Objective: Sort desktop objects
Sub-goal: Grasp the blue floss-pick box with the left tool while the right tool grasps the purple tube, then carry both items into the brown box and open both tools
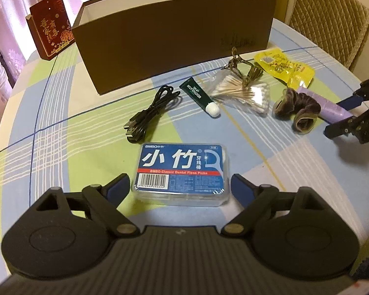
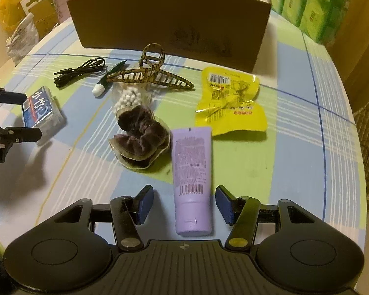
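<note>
Spread left fingers (image 1: pixel 180 184) flank the floss box (image 1: pixel 182 172); right fingers (image 2: pixel 184 204) (apart, untouching) straddle the lilac tube (image 2: pixel 192 177).

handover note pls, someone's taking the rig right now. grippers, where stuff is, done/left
Left gripper: open, jaws either side of the floss box, not pressing it.
Right gripper: open, jaws either side of the purple tube, not gripping.
Loose on the table: cable, green tube, cotton swabs, hair claw, scrunchie, yellow packet.
Brown box stands at the back, open-topped; its inside is not visible.
Done: nothing that shows.
Left: likely close on floss box and purple tube, then sort the rest.
</note>
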`<state>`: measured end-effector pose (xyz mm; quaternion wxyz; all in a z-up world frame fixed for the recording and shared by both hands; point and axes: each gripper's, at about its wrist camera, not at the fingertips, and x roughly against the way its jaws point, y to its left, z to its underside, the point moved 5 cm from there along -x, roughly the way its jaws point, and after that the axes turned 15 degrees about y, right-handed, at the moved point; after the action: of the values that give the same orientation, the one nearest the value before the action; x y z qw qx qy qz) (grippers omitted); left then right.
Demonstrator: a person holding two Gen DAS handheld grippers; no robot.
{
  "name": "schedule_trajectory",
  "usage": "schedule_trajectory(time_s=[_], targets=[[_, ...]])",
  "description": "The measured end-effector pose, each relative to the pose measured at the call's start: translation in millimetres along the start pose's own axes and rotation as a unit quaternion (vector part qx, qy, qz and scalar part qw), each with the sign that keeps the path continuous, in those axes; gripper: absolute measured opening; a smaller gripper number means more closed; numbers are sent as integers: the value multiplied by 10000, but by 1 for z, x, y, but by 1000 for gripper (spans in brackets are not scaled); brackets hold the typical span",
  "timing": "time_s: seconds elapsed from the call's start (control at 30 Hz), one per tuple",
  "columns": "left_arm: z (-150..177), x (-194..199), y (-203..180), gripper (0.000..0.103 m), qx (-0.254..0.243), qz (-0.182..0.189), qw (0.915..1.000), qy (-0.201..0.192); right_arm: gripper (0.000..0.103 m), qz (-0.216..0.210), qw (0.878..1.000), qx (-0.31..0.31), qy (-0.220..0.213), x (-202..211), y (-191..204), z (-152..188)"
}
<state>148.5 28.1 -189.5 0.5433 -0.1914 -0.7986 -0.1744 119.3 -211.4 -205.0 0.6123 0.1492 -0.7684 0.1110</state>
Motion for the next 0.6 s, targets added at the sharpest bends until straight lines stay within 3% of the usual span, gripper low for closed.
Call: schedule_trajectory(time_s=[0.3, 0.4, 0.6], targets=[[-14, -13, -4, 85, -76, -195, 9998, 39, 51, 45, 9999, -6, -135, -1, 3, -4], [-14, -14, -8, 85, -194, -266, 9995, -25, 29, 76, 9998, -52, -163, 1, 2, -3], [-8, -8, -15, 84, -456, -340, 9984, -28, 29, 1, 9999, -152, -44, 5, 0, 4]])
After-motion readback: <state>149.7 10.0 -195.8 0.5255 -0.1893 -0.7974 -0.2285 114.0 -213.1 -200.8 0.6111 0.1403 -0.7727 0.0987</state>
